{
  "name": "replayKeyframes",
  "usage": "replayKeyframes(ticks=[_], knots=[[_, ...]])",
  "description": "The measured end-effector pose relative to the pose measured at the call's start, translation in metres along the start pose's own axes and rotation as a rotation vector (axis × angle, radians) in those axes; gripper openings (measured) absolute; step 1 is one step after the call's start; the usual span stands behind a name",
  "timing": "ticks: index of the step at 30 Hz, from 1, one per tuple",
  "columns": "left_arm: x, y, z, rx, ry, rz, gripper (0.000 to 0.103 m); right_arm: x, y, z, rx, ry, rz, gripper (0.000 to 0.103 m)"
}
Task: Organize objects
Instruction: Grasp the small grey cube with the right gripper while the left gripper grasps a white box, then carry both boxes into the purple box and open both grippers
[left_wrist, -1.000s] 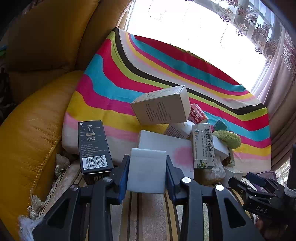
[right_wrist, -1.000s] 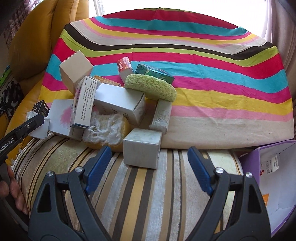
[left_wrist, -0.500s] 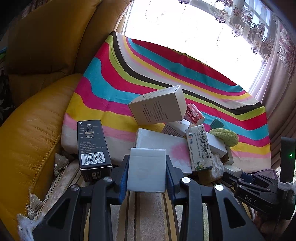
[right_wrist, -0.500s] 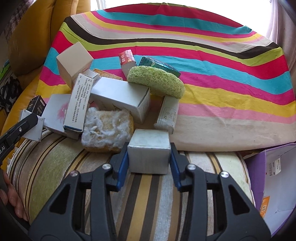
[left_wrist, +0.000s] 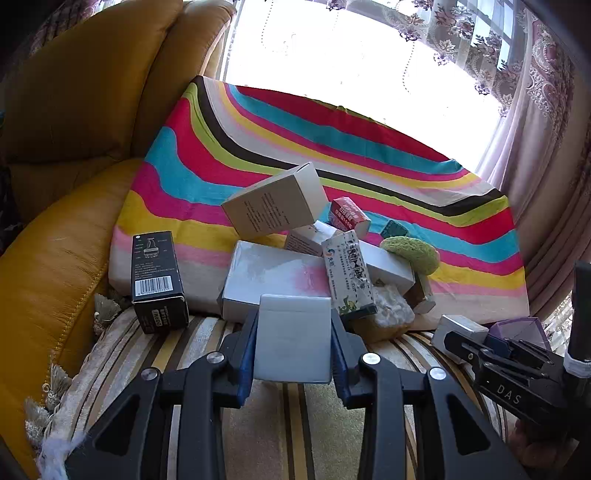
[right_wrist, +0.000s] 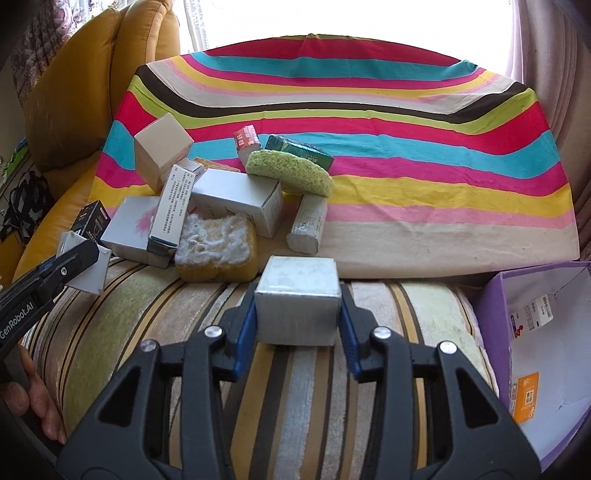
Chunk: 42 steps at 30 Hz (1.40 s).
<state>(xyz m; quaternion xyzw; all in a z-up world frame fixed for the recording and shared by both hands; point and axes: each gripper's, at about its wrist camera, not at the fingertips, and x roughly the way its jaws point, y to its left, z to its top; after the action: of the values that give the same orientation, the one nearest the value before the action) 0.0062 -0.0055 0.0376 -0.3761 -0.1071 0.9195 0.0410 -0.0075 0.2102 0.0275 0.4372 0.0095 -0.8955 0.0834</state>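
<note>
**Both tongs loaded; purple box lies to the right**

Yellow leather sofa (left_wrist: 55, 258) and lace-curtained window fill the background; a striped plush seat cushion (right_wrist: 295, 387) is seen below, with a rainbow-striped cloth-covered cushion (right_wrist: 369, 155) propped behind it. A heap of cartons and sponges is piled against that cushion's left half. An open purple cardboard box (right_wrist: 491, 332) sits at the right edge of the seat, well apart from the heap, its mouth turned toward the right wrist camera.

The key relation: the purple box is judged to be the bin, and it lies right of the right gripper (right_wrist: 297, 314), clearly nearer to that one than to the left gripper (left_wrist: 293, 347), which is placed at the heap's left side beside a black barcode carton (left_wrist: 157, 280).

The right gripper's jaws are pressed onto a small silver-white cube box (right_wrist: 297, 302), held just above the seat, squarely across its width. The left gripper's jaws are clamped on a flat pale-grey rectangular box (left_wrist: 293, 336), its long axis pointing forward along the fingers.

A rightward carry by the right gripper is judged the likely next move. A green oval sponge (right_wrist: 288, 177) lies untouched on top of the heap.
</note>
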Motion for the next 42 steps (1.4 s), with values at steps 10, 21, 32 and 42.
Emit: replayKeyframes(ticks=[10,21,32,42], knots=[[0.000,-0.037,-0.009,0.078,0.016,-0.113,0.036,-0.021,-0.027,-0.011,0.062,-0.039,-0.071,0.044],[0.019,-0.105,-0.010,0.190,0.070,-0.246,0.036,-0.044,-0.073,-0.024,0.171,-0.049,-0.114,0.044],[0.036,-0.172,-0.015,0.287,0.122,-0.345,0.036,-0.072,-0.144,-0.035,0.278,-0.083,-0.249,0.044],[0.042,-0.232,-0.026,0.388,0.162,-0.426,0.036,-0.087,-0.206,-0.054,0.389,-0.075,-0.329,0.044]])
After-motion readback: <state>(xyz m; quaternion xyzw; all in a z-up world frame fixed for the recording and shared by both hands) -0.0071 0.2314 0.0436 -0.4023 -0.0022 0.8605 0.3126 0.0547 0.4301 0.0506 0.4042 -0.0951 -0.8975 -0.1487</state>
